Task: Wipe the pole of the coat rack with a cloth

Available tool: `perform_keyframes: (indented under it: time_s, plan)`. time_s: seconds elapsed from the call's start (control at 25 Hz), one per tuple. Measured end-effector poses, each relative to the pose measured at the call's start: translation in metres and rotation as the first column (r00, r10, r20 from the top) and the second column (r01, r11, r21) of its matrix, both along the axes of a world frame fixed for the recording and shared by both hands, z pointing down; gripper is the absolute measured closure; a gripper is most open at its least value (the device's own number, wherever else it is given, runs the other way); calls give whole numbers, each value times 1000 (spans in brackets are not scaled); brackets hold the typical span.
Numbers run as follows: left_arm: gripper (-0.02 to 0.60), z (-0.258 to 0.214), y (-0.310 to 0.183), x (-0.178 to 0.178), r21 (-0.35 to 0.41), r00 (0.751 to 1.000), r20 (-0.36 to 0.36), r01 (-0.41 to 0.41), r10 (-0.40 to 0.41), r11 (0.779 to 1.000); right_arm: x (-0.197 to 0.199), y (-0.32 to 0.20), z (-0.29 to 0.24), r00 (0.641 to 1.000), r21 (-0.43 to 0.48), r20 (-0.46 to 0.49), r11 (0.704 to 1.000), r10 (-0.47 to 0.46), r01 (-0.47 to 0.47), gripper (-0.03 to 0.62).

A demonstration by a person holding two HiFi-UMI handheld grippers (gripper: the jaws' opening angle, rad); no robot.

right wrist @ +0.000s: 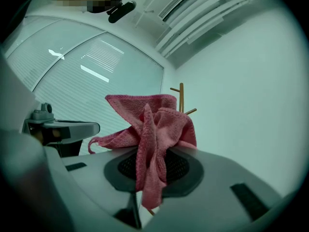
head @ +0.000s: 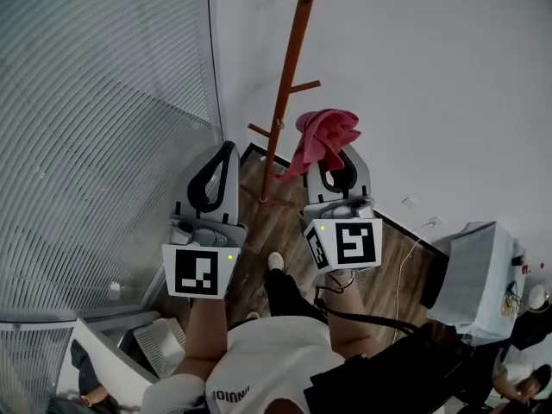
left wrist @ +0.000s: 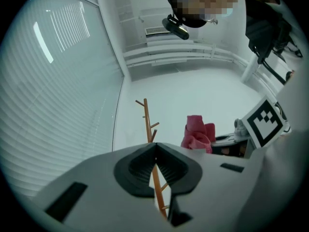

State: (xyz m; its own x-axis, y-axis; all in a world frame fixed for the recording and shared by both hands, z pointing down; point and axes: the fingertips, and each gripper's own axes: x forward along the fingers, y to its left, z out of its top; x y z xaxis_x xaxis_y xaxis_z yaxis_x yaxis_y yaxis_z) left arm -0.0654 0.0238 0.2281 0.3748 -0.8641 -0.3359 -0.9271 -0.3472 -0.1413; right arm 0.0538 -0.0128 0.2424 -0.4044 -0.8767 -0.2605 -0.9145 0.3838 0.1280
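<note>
The right tongs [right wrist: 150, 153] are pinching the soft pink cloth [head: 323, 138] by its middle, and it is flopping loose near the pole [head: 283, 93] of the coat rack (not touching it, as far as I can tell). The left tongs [left wrist: 155, 146] are sitting closed on nothing. The cloth is looking light and bendy, so that 1 middle grip is probably holding fine.

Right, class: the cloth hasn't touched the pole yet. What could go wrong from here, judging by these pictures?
1. The cloth sits bunched in the right gripper's jaws with loose folds hanging out; it may snag on a peg or slip free.
2. The left gripper, jaws together, holds nothing, so the slim pole is unsteadied and could tip when pressed.
</note>
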Motion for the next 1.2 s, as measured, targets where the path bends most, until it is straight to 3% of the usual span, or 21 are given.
perform_keyframes:
  time_s: [0.64, 1.2]
  plan:
    - [568, -24, -121, 11, 60, 993, -6, 114, -114, 992, 9, -151, -47, 995, 114, -62, 990, -76, 83, 508]
    - [568, -36, -150, -6, 72, 993, 25, 117, -119, 991, 0, -190, -81, 998, 219, -53, 974, -47, 57, 508]
